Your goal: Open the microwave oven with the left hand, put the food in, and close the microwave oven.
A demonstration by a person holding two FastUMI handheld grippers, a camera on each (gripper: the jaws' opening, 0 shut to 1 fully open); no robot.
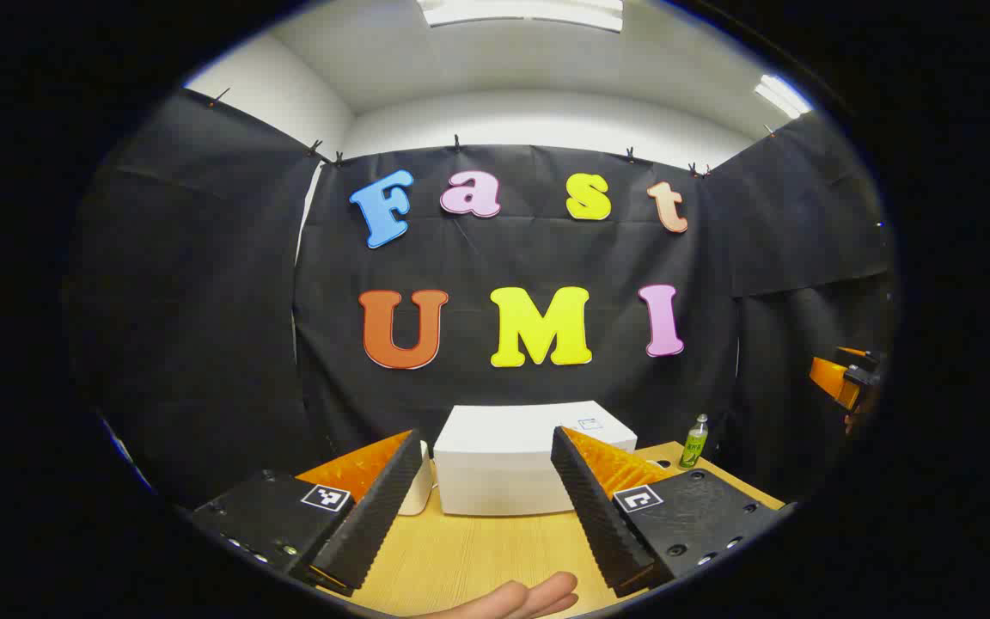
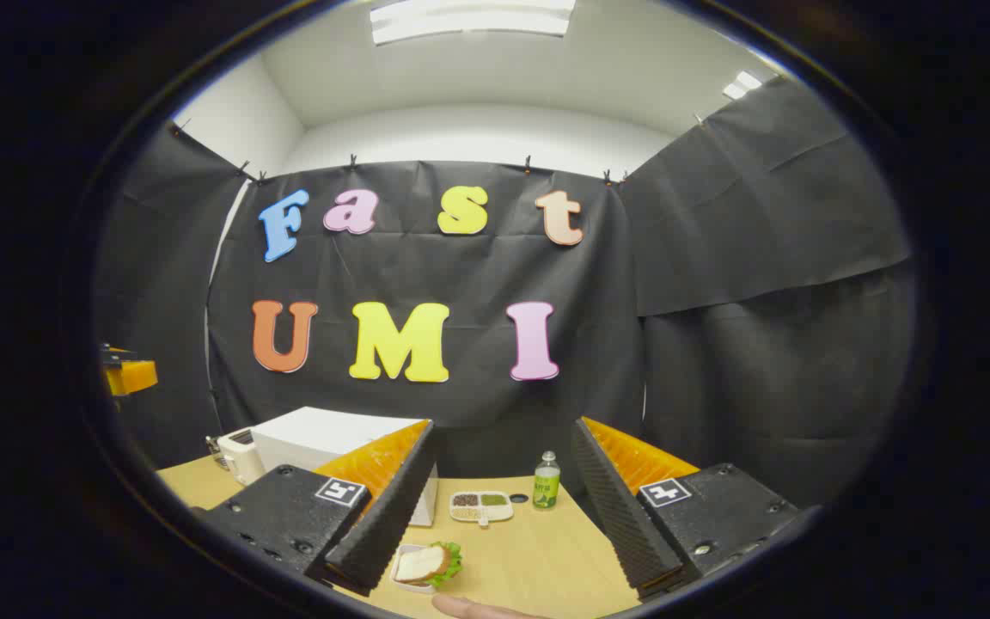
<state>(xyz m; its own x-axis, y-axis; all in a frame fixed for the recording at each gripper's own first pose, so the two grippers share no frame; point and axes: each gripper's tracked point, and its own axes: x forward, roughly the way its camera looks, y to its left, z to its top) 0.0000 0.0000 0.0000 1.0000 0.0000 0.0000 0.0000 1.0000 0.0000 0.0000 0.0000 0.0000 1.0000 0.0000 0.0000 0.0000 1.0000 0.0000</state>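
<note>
The white microwave (image 1: 504, 464) stands at the back of the wooden table (image 1: 478, 550), and no door swings out from it. My left gripper (image 1: 486, 434) is open, held above the table in front of the microwave with nothing between its fingers. A sandwich with lettuce (image 2: 426, 565) lies on a small dish near the table's front edge, just right of the left finger in the right gripper view. The right gripper (image 2: 504, 425) is open and holds nothing, raised above the table. The microwave (image 2: 323, 438) sits to its left.
A green bottle (image 2: 546, 481) and a small divided tray (image 2: 480, 505) stand behind the sandwich. A white toaster (image 2: 237, 456) sits left of the microwave. A person's hand (image 1: 521, 597) shows at the bottom edge. The bottle (image 1: 694, 441) stands right of the microwave.
</note>
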